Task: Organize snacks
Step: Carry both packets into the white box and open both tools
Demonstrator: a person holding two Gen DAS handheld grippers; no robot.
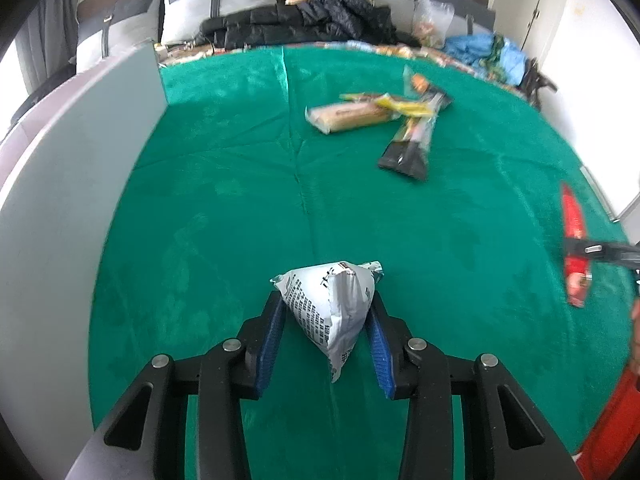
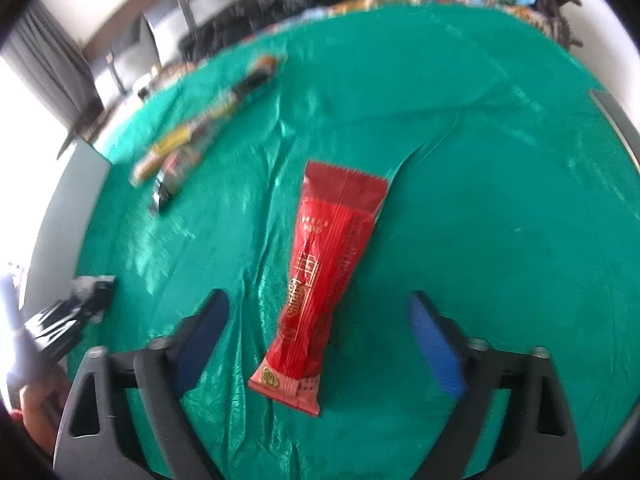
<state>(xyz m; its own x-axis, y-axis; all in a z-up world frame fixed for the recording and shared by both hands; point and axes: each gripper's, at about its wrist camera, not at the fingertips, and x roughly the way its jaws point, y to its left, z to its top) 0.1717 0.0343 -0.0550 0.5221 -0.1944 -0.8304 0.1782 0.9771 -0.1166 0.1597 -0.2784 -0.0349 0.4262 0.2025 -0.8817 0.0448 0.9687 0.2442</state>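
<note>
Green-clothed table (image 1: 224, 200): left gripper (image 1: 326, 316) pinches the crumpled silver foil packet (image 1: 334, 304); right gripper (image 2: 318, 320), fingers wide, should close squarely on the long red wrapper (image 2: 328, 264) pointing to 12 o'clock.

You have one silver-white snack packet (image 1: 336, 312) between the blue pads of your left gripper (image 1: 325, 334). One red snack packet (image 2: 320, 280) lies on the one green cloth (image 2: 480, 200), between the wide-apart fingers of your right gripper (image 2: 320, 340). Across the cloth sits one heap of snacks: one tan biscuit pack (image 1: 348, 117), one yellow wrapper (image 1: 400, 104), and two dark long packets (image 1: 412, 140), though blur makes that last count uncertain. That gives you two grippers and about six snacks.
</note>
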